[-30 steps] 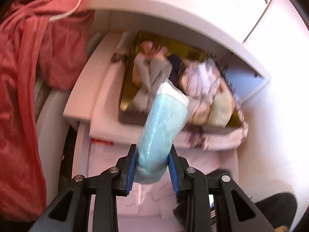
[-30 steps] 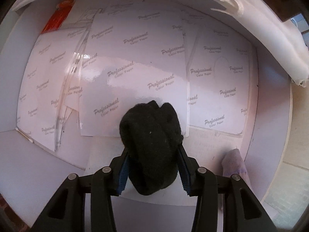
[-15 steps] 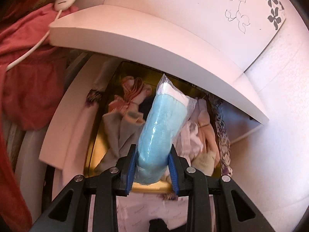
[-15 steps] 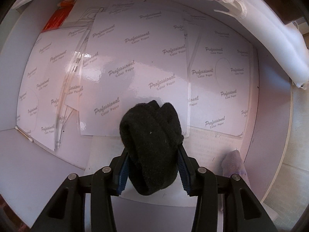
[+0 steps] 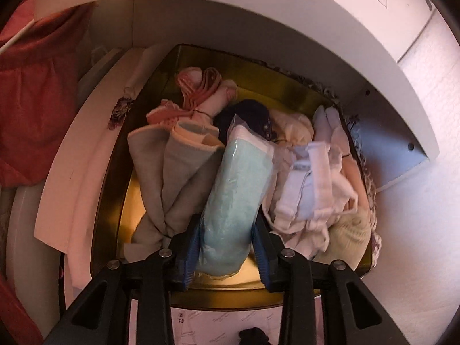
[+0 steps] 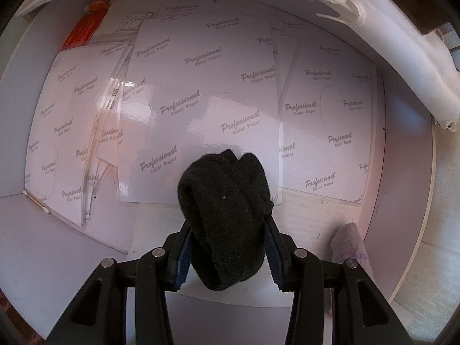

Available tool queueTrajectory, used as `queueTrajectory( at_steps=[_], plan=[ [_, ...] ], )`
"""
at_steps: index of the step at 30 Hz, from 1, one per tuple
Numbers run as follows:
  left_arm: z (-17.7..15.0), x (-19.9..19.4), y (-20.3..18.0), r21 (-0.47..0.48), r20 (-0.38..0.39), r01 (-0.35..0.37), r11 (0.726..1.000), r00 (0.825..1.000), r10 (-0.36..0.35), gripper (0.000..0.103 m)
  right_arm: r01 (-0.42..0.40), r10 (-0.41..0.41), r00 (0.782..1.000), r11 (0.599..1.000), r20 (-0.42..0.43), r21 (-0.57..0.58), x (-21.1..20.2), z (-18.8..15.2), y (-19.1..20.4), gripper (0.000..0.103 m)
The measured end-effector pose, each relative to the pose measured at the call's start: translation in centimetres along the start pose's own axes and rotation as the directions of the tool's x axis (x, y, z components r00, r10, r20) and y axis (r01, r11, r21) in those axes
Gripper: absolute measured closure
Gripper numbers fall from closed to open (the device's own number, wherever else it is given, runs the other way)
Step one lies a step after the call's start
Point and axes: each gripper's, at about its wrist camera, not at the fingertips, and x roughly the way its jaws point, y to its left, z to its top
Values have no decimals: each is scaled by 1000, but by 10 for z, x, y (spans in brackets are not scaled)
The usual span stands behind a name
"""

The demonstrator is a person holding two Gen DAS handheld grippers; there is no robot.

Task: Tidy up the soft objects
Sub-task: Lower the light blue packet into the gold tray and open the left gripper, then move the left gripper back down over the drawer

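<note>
Between opening left gripper (image 5: 227,247) jaws: blue wrapped roll (image 5: 234,201), over tin (image 5: 149,189).

My left wrist view is warm and dim, tinted pink. The shelf (image 5: 258,14) arching across twelve o'clock throws shade over the gold box (image 5: 132,201), whose back wall goes dark; its floor at eight o'clock catches a yellow glow. The cloths are slightly soft and smeared, and the wall at three o'clock is washed out. My right wrist view is brighter, cooler and sharp. The glossy sheets (image 6: 201,109) glare in pale patches at the centre, and the black sock (image 6: 227,218) shows little detail. Both views bend hard at the rim, with black corners.
</note>
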Motion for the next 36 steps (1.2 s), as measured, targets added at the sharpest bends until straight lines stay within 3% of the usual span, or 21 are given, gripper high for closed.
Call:
queueTrajectory(
  at_steps=[6,23,36],
  plan=[
    [-8,-6,-5,41,27,-30,999,999,29,54,0,0,1000,1000,1,0,0,0,-1,57],
    [-32,-64,-4,98,153,-83,992,986,67,53,3,-3,1000,1000,5,5,-1,0,-2,57],
    [-55,-94,5,101,182,-93,990,980,74,53,9,-9,1000,1000,7,7,-2,1,-3,57]
  ],
)
